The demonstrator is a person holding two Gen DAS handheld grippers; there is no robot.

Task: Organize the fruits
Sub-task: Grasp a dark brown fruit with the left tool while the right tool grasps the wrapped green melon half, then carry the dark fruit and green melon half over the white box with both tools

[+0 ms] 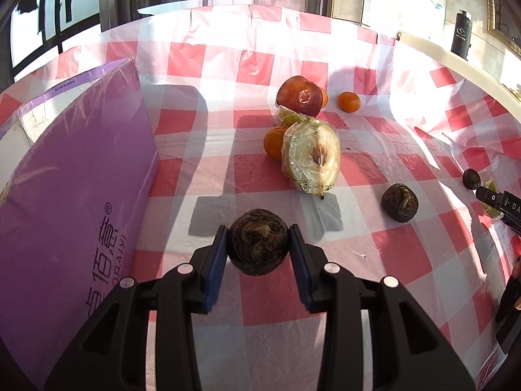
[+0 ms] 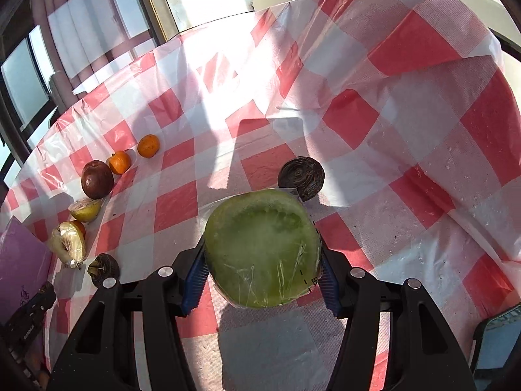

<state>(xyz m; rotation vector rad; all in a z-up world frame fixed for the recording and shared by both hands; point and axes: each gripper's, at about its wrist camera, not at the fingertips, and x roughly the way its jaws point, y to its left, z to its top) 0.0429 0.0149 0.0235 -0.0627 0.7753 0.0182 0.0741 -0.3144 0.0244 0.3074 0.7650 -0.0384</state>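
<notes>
The left gripper (image 1: 258,244), at the bottom centre of its view, is clamped on a dark wrinkled round fruit (image 1: 257,240), its blue pads pressing both sides. A purple box (image 1: 75,189) fills the left of that frame. On the red-and-white checked bench (image 1: 208,176), a wrapped pear half (image 1: 311,158) lies at the centre, with an orange (image 1: 273,141) touching its left side and a red apple (image 1: 301,96) above it. Another dark fruit (image 1: 400,202) sits at the right. The right gripper (image 2: 262,268), low in its view, is clamped on a plastic-wrapped green fruit half (image 2: 260,247); a dark fruit (image 2: 301,177) shows just beyond it.
</notes>
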